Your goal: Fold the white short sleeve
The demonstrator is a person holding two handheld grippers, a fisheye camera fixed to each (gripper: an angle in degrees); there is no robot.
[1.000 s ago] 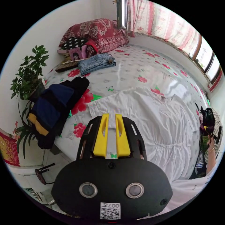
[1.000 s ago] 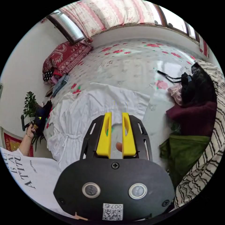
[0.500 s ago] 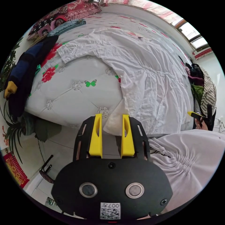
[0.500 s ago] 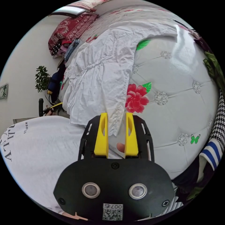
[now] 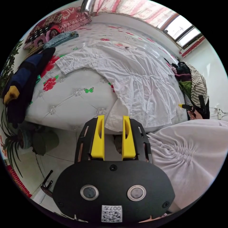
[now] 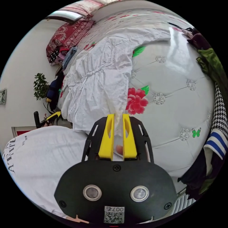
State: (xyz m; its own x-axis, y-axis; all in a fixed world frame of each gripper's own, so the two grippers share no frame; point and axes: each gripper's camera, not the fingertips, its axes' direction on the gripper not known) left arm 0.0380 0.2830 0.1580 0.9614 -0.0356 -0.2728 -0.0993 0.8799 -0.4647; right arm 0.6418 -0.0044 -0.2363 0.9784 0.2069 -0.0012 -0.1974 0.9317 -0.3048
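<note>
Since half a second ago the right gripper (image 6: 118, 118) has narrowed its jaws onto the hem; whether both press it, I cannot tell. Left gripper (image 5: 113, 121) stands spread around the other hem corner. White short sleeve (image 5: 133, 76) lies flat across the bed (image 5: 71, 99), hem overhanging its near edge. Close the left, then lift both evenly; beyond the collar the bed offers room.
</note>
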